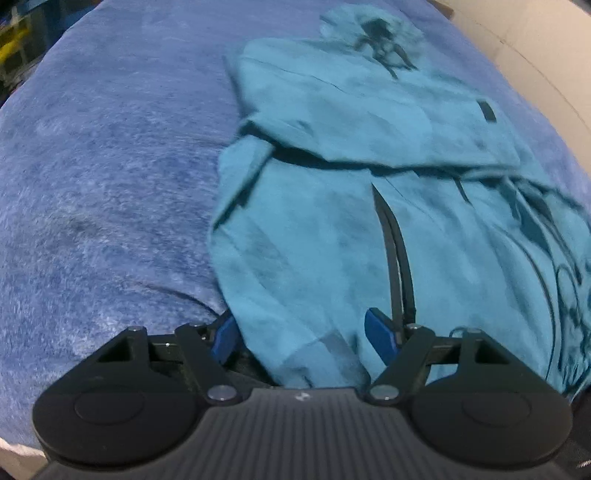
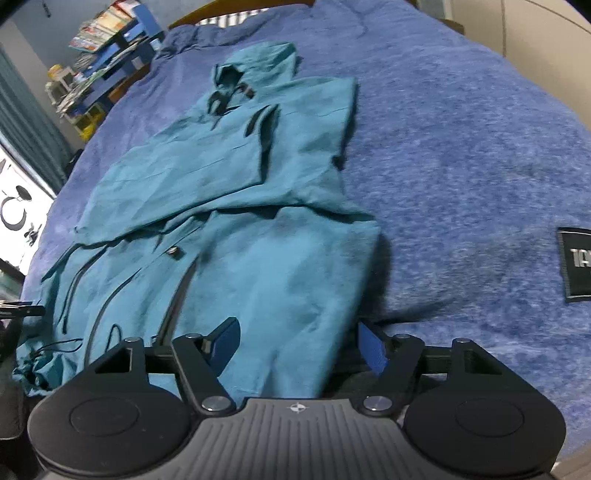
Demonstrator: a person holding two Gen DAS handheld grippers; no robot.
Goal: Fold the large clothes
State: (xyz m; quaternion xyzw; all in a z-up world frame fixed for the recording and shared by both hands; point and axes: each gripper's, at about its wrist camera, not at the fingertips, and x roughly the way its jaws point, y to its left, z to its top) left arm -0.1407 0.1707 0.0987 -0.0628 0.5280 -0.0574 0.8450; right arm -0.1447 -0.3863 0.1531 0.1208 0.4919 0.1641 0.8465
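Left wrist: left claw (image 1: 303, 338) spread wide, blue pads either side of the near hem of the teal hooded jacket (image 1: 332, 206), fabric between the jaws but not pinched. Jacket lies on the blue blanket (image 1: 110, 166) over the bed; black zipper (image 1: 397, 254) runs away from the claw, a folded-over layer lies across the middle, hood (image 1: 373, 29) at the far end.

Right wrist: right claw (image 2: 300, 347) also wide open over the jacket's (image 2: 236, 206) near hem, nothing clamped. Beyond the jacket's hood, a cluttered blue shelf (image 2: 110, 44) past the bed.
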